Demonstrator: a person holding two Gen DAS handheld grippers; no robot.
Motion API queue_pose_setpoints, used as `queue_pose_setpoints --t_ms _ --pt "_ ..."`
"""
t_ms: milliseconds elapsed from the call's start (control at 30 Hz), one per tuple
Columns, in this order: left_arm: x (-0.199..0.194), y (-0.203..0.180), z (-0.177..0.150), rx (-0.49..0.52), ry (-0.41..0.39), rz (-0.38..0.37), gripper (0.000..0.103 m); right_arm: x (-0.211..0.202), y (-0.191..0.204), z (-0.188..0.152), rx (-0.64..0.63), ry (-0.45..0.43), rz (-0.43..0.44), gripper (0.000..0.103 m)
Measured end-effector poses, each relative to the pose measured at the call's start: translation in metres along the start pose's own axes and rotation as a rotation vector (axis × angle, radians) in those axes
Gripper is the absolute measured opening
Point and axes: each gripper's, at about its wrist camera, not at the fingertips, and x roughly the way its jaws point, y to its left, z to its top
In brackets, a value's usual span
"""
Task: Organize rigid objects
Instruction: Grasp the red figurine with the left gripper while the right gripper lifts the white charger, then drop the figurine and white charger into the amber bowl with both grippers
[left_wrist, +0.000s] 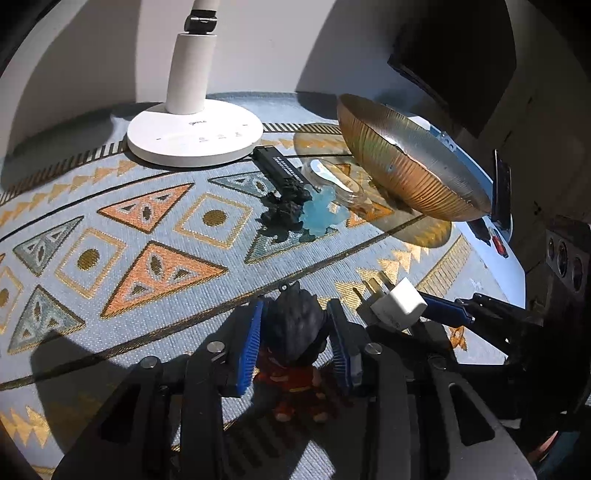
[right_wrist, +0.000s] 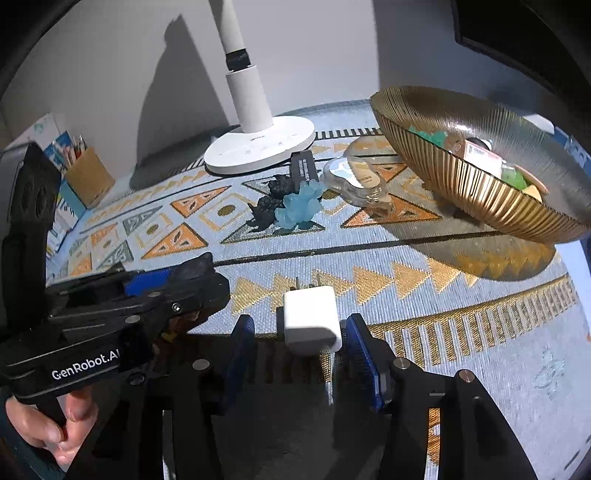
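Observation:
My left gripper (left_wrist: 293, 332) has its blue pads on either side of a small figurine (left_wrist: 295, 332) with dark spiky hair and red clothes, lying on the patterned cloth; small gaps show beside its head. My right gripper (right_wrist: 301, 332) straddles a white plug adapter (right_wrist: 310, 317), prongs pointing away, with clear gaps on both sides. The adapter also shows in the left wrist view (left_wrist: 397, 304). Beyond lie a black toy (right_wrist: 267, 206), a translucent blue toy (right_wrist: 301, 206), a black stick (right_wrist: 304, 166) and a clear case (right_wrist: 356, 181). A ribbed gold bowl (right_wrist: 461, 177) holds several items.
A white desk lamp (right_wrist: 258, 147) stands at the back of the table by the wall. A cardboard pen holder (right_wrist: 88, 173) and boxes sit at the far left. The table edge (right_wrist: 576, 332) runs along the right. The left gripper (right_wrist: 110, 314) is close beside the right one.

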Motion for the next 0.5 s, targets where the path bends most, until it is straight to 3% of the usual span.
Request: queue_pose_setpoints --t_ms 67,133,300,400,500 --pt "0.000 -0.001 -0.001 0.006 0.002 0.001 0.040 0.001 0.006 -0.001 -0.040 -0.004 -0.056 0.036" --pt "0.000 -0.004 -0.001 0.017 0.004 0.020 0.041 -0.001 0.009 -0.003 -0.061 -0.013 -0.029 0.028" --pt "-0.003 -0.019 -0.012 0.081 0.010 0.124 0.041 -0.018 0.008 -0.017 -0.073 -0.034 0.025 0.027" --pt "-0.006 -0.024 -0.016 0.094 -0.007 0.194 0.031 -0.033 0.001 -0.027 -0.060 -0.049 0.055 0.027" --pt "-0.020 -0.028 -0.014 0.069 -0.042 0.157 0.031 -0.051 -0.011 -0.029 -0.015 -0.075 0.097 0.026"
